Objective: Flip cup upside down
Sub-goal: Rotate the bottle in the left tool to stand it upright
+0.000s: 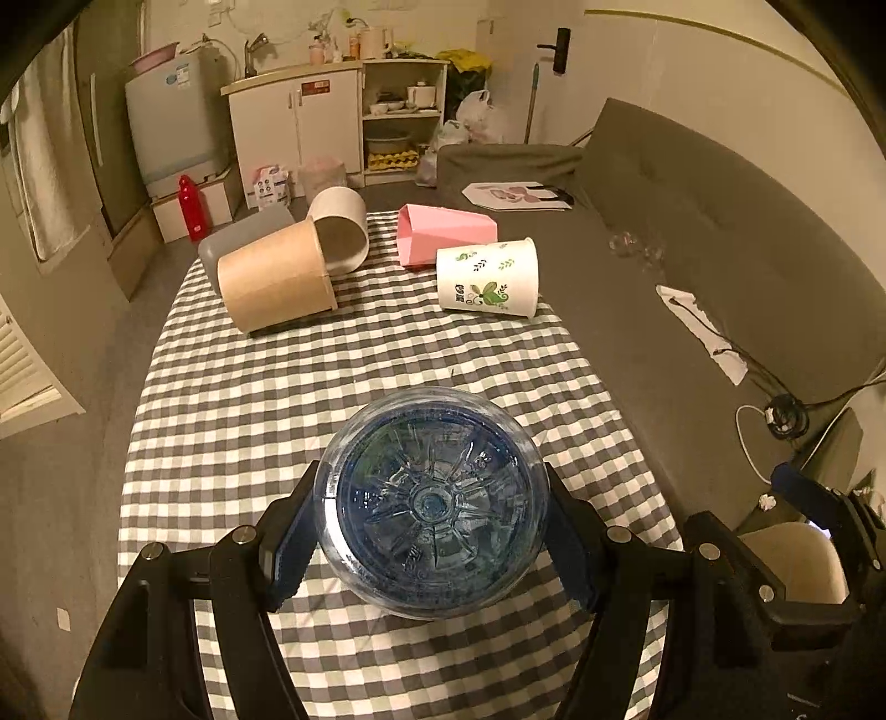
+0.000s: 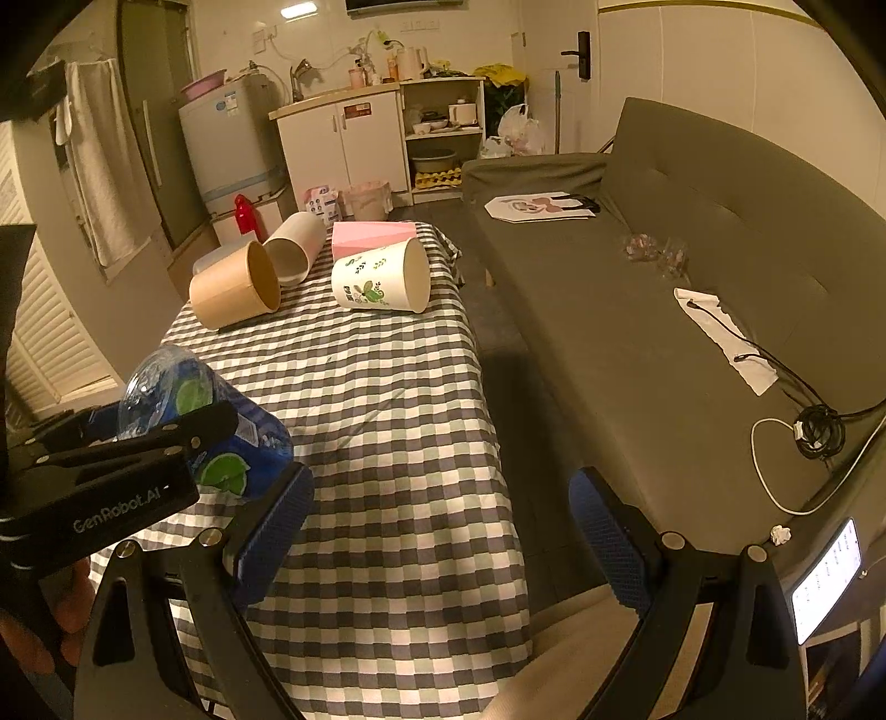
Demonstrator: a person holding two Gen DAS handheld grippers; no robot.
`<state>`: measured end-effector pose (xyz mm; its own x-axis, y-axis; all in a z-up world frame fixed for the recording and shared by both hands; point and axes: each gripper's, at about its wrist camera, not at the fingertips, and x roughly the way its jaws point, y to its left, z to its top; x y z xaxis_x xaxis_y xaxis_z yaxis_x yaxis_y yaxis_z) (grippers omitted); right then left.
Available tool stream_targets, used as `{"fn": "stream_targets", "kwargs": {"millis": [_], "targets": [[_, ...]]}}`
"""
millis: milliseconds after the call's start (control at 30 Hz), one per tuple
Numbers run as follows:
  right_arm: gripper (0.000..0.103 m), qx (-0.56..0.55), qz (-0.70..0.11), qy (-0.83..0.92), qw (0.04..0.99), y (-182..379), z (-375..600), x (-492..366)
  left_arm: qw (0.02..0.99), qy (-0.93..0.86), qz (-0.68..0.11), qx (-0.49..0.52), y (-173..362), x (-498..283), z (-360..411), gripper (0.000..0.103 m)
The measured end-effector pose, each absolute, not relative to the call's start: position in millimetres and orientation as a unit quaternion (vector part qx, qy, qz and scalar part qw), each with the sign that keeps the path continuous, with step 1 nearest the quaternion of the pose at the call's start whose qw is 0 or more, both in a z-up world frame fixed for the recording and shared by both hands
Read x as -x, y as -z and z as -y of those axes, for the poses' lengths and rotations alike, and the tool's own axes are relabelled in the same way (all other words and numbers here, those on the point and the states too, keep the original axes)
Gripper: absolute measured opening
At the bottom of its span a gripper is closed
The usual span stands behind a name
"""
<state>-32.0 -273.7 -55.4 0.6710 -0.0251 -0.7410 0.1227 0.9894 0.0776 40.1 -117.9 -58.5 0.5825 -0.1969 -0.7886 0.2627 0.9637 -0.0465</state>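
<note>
Cup [image 1: 432,501], clear blue plastic, sits pinched in my left tongs [image 1: 429,545]; slick walls could slip mid-flip. Right tongs [image 2: 443,531] spread.

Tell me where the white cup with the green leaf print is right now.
The leaf-print cup lies on its side at the far right of the checkered table, just in front of the pink cup, its mouth toward the sofa.

A grey sofa [image 2: 692,310] runs along the cream right-hand wall [image 2: 720,72], just beside the checked-cloth surface [image 2: 387,443]. At the far end – white kitchen cabinets [image 2: 343,138] with a tap, open shelves [image 2: 443,133], a small white washing machine [image 2: 232,144]. A door handle [image 2: 581,52] shows beyond the sofa – warm, dim light overall.
</note>
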Motion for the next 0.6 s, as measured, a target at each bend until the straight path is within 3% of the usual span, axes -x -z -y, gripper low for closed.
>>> {"fn": "stream_targets", "kwargs": {"millis": [600], "targets": [[0.094,-0.062,-0.403,0.043,0.912,55,276,33,0.887,0.122,-0.445,-0.02,63,-49,113,0.081]]}}
